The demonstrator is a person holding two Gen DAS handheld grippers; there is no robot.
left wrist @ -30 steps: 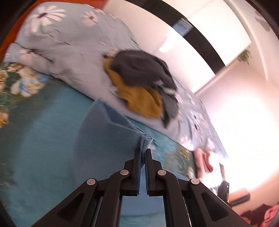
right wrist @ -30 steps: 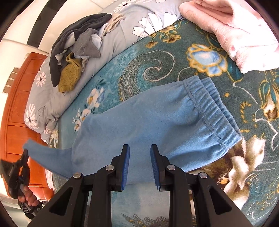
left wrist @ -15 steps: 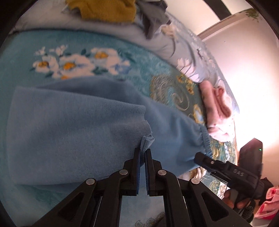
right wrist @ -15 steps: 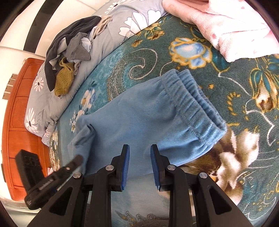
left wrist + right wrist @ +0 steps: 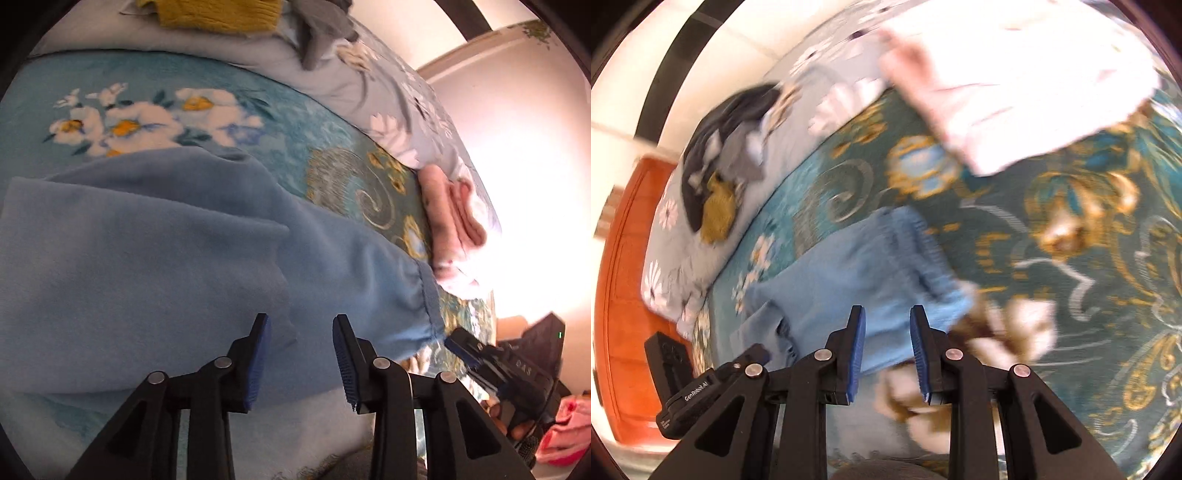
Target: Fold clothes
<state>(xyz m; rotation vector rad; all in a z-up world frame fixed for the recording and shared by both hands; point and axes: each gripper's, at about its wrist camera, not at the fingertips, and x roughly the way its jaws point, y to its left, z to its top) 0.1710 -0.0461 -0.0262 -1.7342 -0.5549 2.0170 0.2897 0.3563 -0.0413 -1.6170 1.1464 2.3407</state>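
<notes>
Blue fleece trousers (image 5: 177, 266) lie folded over on the teal flowered blanket (image 5: 207, 88); the leg end lies on the body and the elastic waistband (image 5: 428, 302) points right. My left gripper (image 5: 301, 325) is open and empty just above the folded cloth. In the right wrist view the trousers (image 5: 857, 273) lie ahead of my right gripper (image 5: 886, 314), which is open and empty over their near edge. The right gripper also shows in the left wrist view (image 5: 509, 365), by the waistband. The left gripper shows in the right wrist view (image 5: 713, 384), at the trousers' left end.
A pile of dark grey and mustard clothes (image 5: 716, 177) lies on a grey flowered duvet (image 5: 369, 85) at the back. A folded pink garment (image 5: 454, 229) lies beside the waistband, also in the right wrist view (image 5: 1015, 74). An orange wooden headboard (image 5: 624, 277) stands at the left.
My left gripper carried the trouser leg over the body, then opened and let it go. The right gripper stayed open and shifted, its view now blurred.
</notes>
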